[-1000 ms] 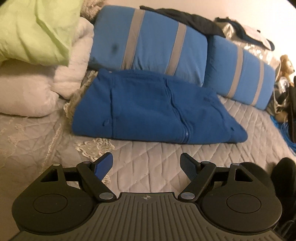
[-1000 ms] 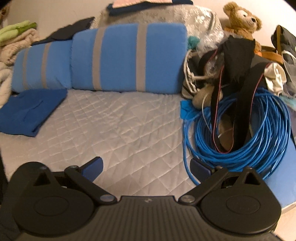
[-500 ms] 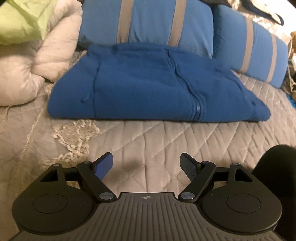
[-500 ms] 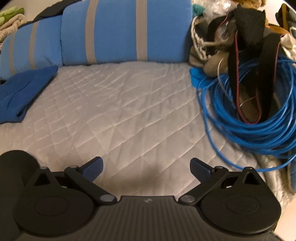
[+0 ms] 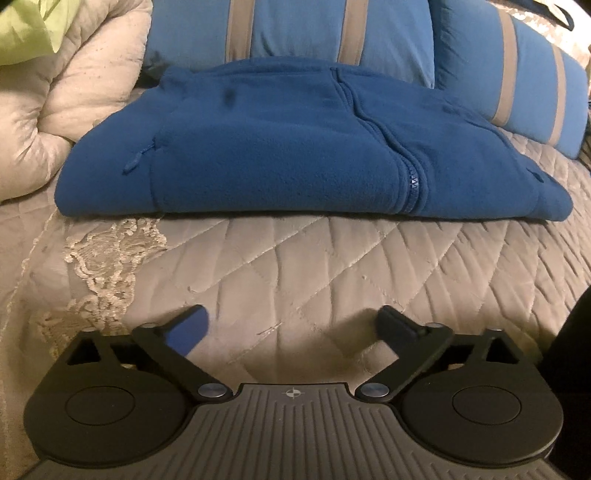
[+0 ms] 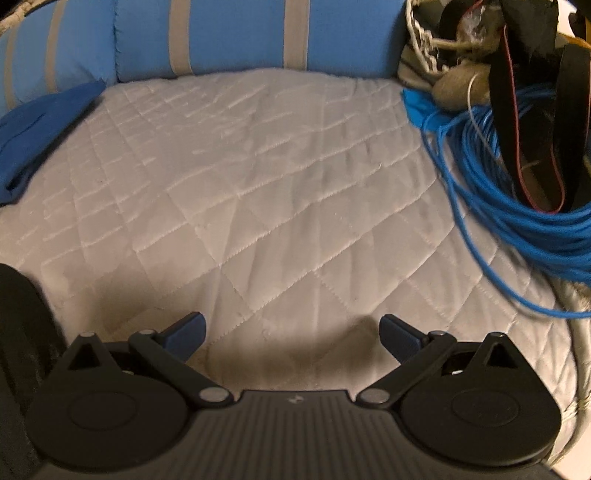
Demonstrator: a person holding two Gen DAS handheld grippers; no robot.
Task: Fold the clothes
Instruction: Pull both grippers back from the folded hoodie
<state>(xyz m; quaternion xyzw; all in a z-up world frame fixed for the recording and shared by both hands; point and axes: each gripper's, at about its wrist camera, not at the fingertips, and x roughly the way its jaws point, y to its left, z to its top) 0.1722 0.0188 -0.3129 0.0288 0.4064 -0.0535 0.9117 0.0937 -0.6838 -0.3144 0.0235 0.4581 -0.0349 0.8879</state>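
A matt, napped fleece jacket (image 5: 295, 158) with a plastic-toothed zip lies on a quilted, faintly sheened bedspread (image 5: 295, 266) trimmed with lace; smooth cotton pillows (image 5: 295, 29) sit behind, and glossy plastic-sheathed blue cable (image 6: 517, 206) coils beside the matt black plastic right gripper (image 6: 291, 332).

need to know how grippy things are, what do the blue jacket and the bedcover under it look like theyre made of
Blue jacket: looks like fleece, matte with a fine napped fuzz, a zipper down the front; probably synthetic, though the fibre cannot be told. Bedcover: quilted woven fabric with a slight satin sheen, stitched in diamond lines, a lace-like patch at its left.
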